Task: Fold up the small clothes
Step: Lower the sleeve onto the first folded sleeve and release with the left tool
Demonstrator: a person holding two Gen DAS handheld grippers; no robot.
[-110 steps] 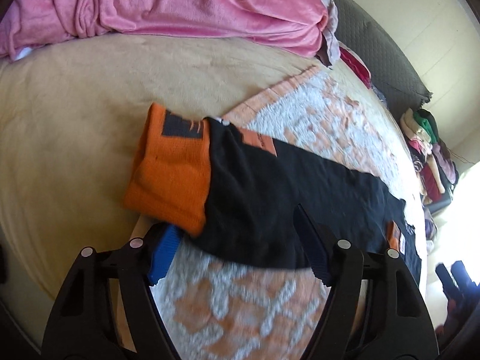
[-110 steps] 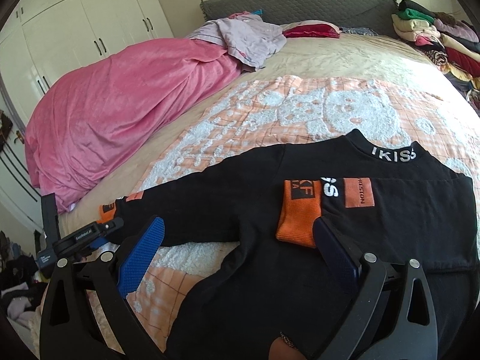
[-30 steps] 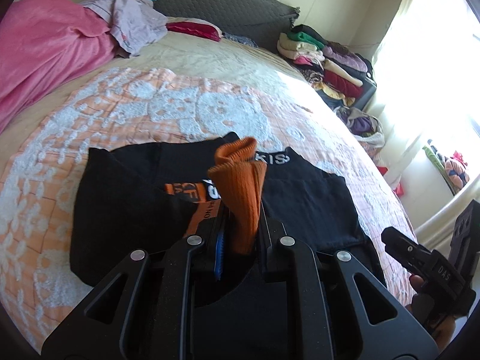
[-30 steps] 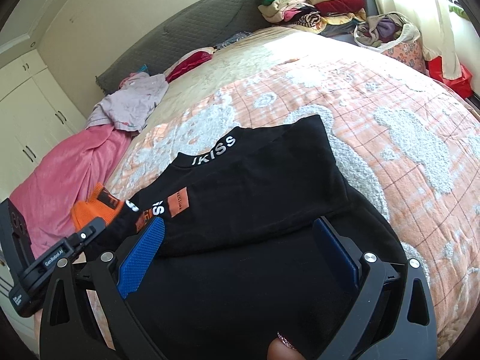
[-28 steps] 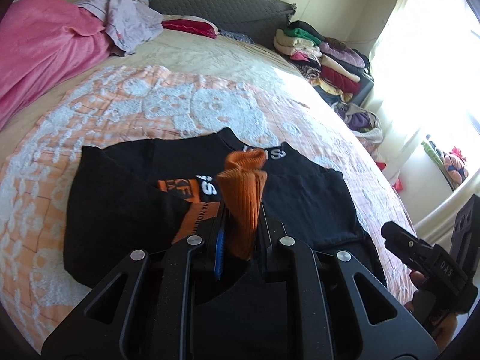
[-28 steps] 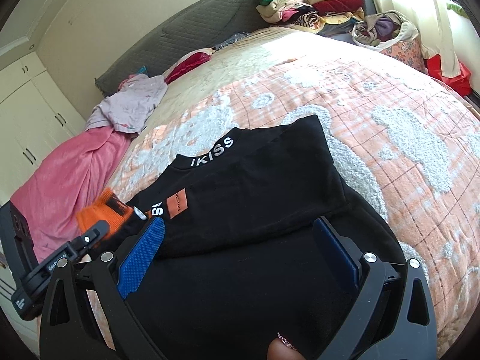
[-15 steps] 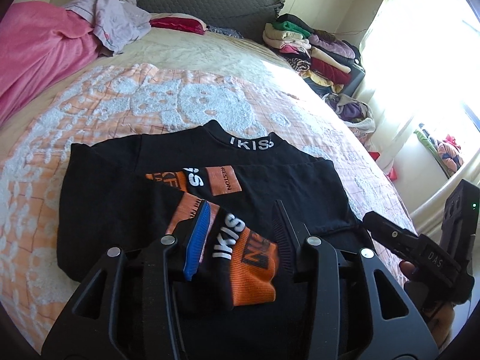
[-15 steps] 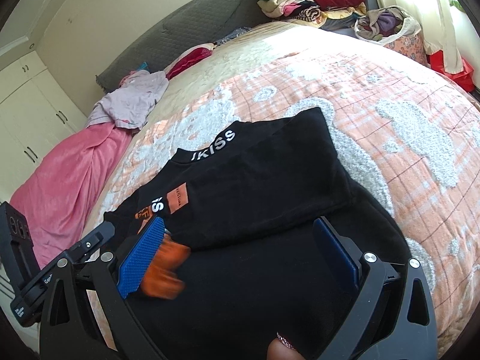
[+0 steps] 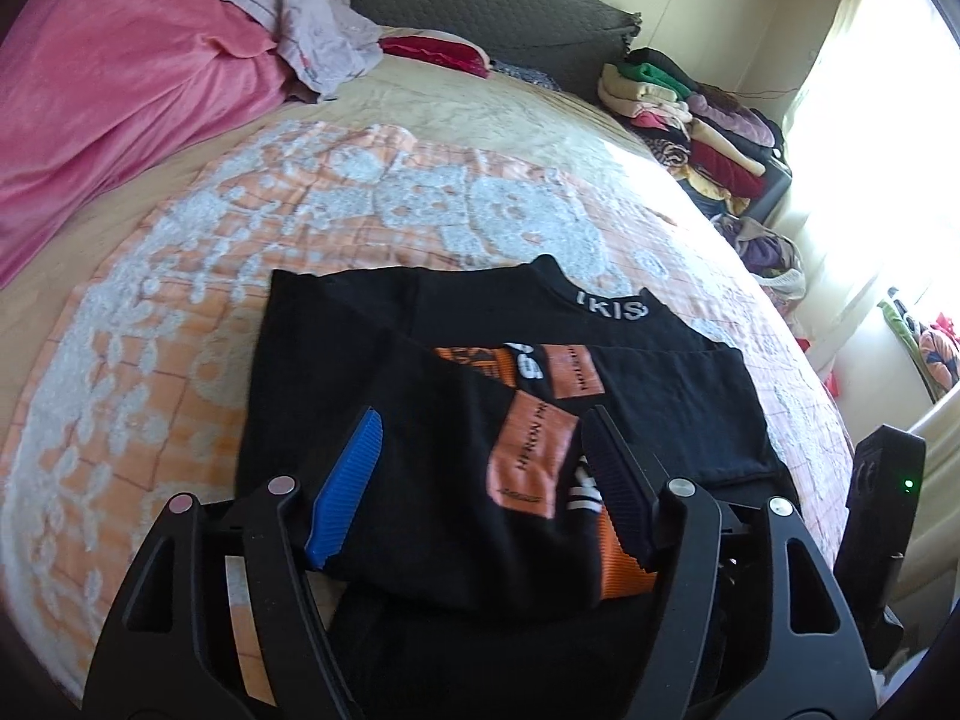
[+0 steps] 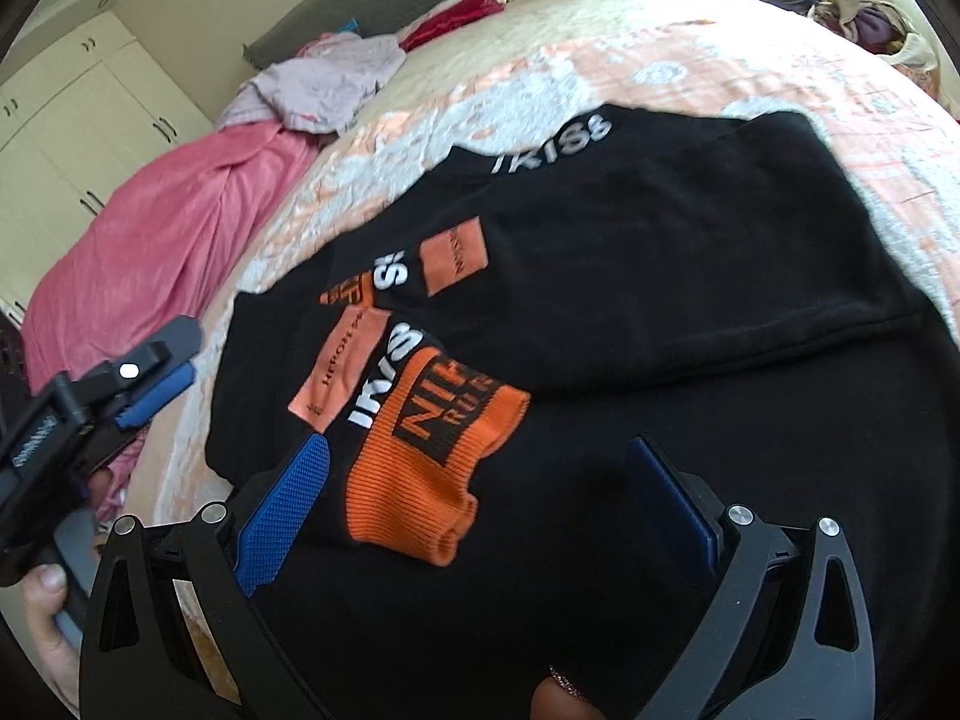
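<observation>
Item: small black sweatshirt (image 10: 630,276), sleeves folded in, flat on the orange-and-white bedspread (image 9: 180,276).

Nearest me, my left gripper (image 9: 480,474) has its jaws opening over the folded sleeve, cloth between the pads but not pressed; my right gripper (image 10: 480,498) stands wide above the orange ribbed cuff (image 10: 432,462), holding nothing. I judge the garment light, limp and prone to slide on itself, the cuff and lettered collar (image 10: 552,144) thicker and firmer. Best hold, I think: pinch both layers at the hem nearest me, one gripper per corner, and carry it toward the collar. Beyond: pink blanket (image 9: 120,96), stacked clothes (image 9: 690,114), grey headboard (image 9: 480,6).
</observation>
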